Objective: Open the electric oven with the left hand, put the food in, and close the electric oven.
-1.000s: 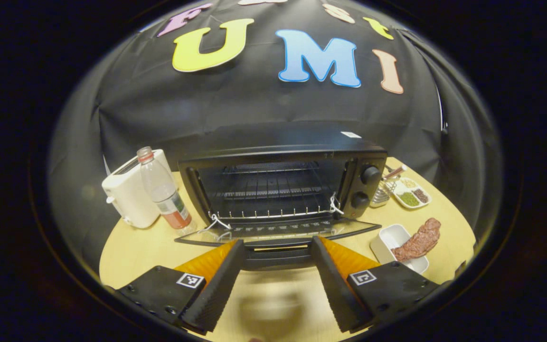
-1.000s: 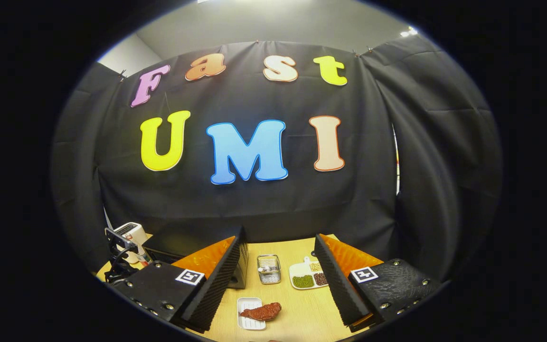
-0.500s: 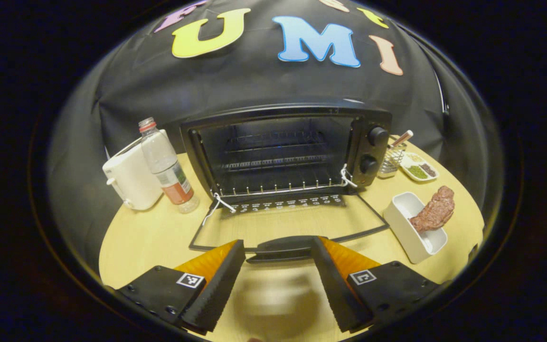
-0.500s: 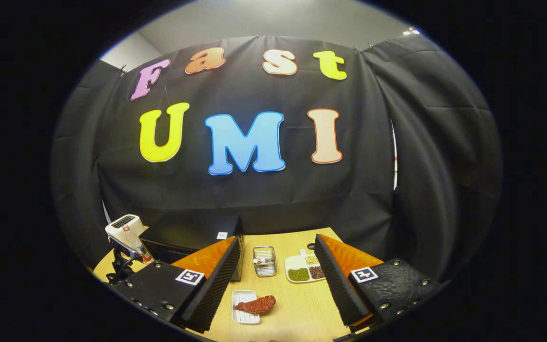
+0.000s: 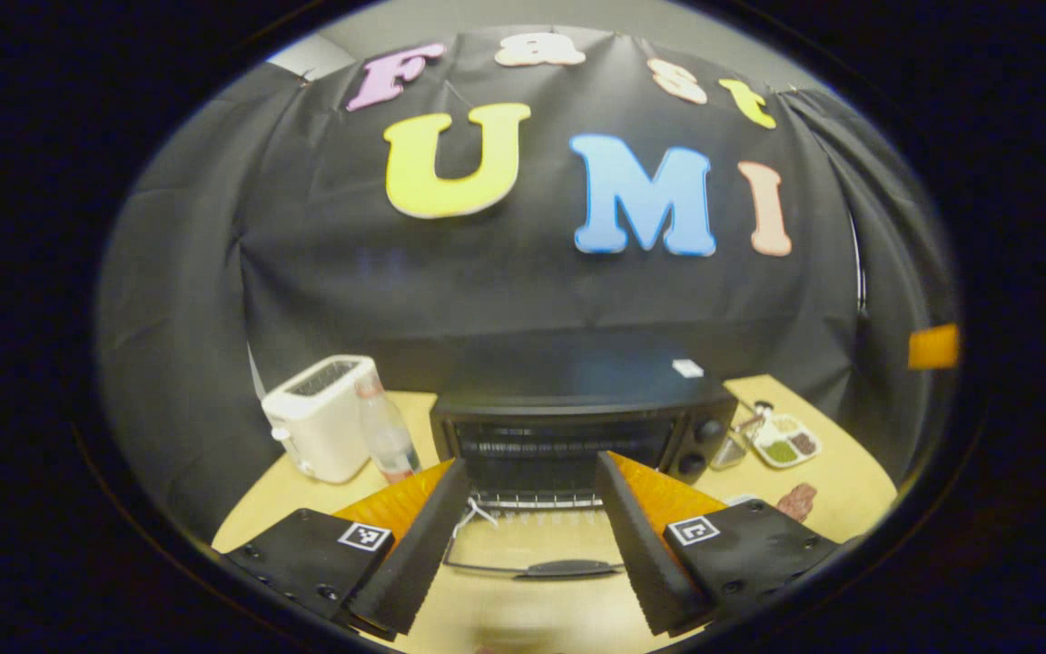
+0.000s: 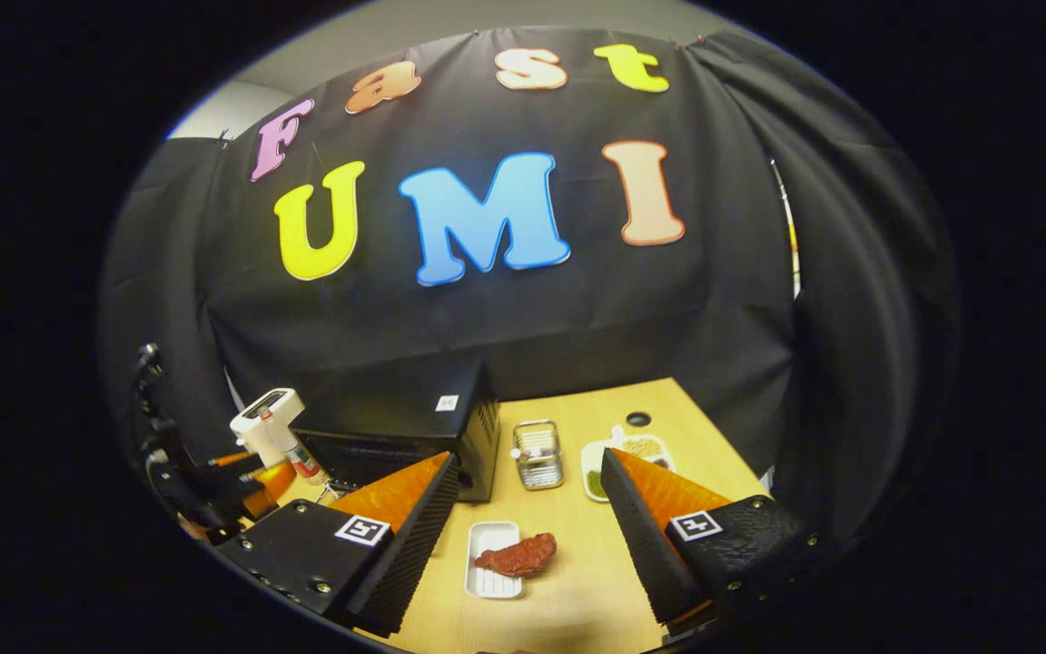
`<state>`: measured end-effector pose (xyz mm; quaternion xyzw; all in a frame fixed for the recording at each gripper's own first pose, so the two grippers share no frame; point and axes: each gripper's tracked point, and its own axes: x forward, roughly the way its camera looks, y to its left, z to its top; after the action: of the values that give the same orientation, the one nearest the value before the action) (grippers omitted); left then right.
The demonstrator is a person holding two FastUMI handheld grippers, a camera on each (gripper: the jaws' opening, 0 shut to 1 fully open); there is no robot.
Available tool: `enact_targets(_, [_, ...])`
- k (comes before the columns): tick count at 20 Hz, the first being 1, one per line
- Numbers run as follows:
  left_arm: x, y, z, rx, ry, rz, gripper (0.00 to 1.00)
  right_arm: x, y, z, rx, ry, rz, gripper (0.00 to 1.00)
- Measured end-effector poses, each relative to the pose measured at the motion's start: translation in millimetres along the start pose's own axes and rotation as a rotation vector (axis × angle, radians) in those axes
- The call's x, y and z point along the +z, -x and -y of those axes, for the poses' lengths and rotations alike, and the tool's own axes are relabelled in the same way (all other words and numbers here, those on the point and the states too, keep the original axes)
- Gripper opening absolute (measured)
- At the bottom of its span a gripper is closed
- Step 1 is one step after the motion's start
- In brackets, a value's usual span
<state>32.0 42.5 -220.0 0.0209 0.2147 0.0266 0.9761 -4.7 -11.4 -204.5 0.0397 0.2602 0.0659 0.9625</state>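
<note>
Left gripper [image 5: 527, 545]: fingers spread wide, nothing between them, held above the table [image 5: 841, 454] and pointing at the front of the oven [image 5: 577, 427]. Seen from the right gripper view it sits low at the far left, near the toaster [image 6: 261, 420].

Right gripper [image 6: 530, 536]: also spread wide and empty, hovering over the table's right part, angled down toward the tray [image 6: 493, 570].

Oven: black box at the back of the table, door [image 5: 532, 554] swung fully down and lying flat toward the left gripper, handle nearest it. Wire rack [image 5: 537, 500] visible inside; whether anything sits on it cannot be told.

Toaster [image 5: 319, 427]: white, left of the oven, a plastic bottle [image 5: 387, 436] upright just beside it.

Tray: small, white, right of the oven; the piece of red meat [image 6: 518, 556] lies across its right edge, half overhanging.

Divided dish [image 5: 782, 445]: green and brown fillings in its compartments.

Wire basket [image 6: 538, 452]: between oven and dish; contents unclear.
</note>
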Motion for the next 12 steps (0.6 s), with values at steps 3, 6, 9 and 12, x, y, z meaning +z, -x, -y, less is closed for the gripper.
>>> enact_targets(3, [65,20,-1,0.007,0.028,0.122,0.99,-33,-22,7,0.049,-0.062,-0.101,0.96])
enact_targets(6, [120,44,1,0.006,0.029,0.216,0.99,-68,-39,21,0.063,-0.124,-0.189,0.96])
enact_targets(9, [156,60,5,0.015,0.024,0.276,0.99,-103,-51,39,0.07,-0.2,-0.271,0.96])
enact_targets(12, [167,71,11,0.028,0.013,0.291,0.97,-136,-68,41,0.107,-0.267,-0.342,0.96])
